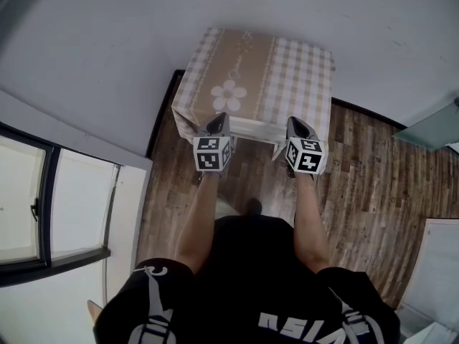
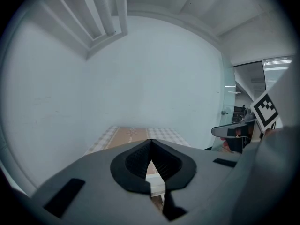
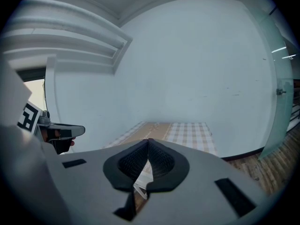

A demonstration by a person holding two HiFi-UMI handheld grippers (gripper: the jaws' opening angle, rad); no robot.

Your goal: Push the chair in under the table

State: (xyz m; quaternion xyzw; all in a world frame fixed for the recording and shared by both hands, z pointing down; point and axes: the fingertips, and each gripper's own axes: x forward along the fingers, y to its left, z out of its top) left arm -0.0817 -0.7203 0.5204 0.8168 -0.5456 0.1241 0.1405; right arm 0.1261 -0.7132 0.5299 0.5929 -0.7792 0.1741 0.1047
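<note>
Left tongs (image 1: pixel 218 122) are closed, tips together, nothing nipped between them; right tongs (image 1: pixel 297 125) are the same. Both sit at the near edge of the checked tabletop (image 1: pixel 287 56), which runs on ahead of the tips. The chair (image 1: pixel 252 128) shows only as a white top rail spanning between the two tongs, just under their tips. Its seat is hidden beneath the cloth, so we judge it nearly or fully in. We cannot tell whether the tips touch the rail. To finish well, we press both closed tips evenly and straight ahead, keeping the rail square to the tabletop edge. We go slowly, since the hanging cloth may snag.
</note>
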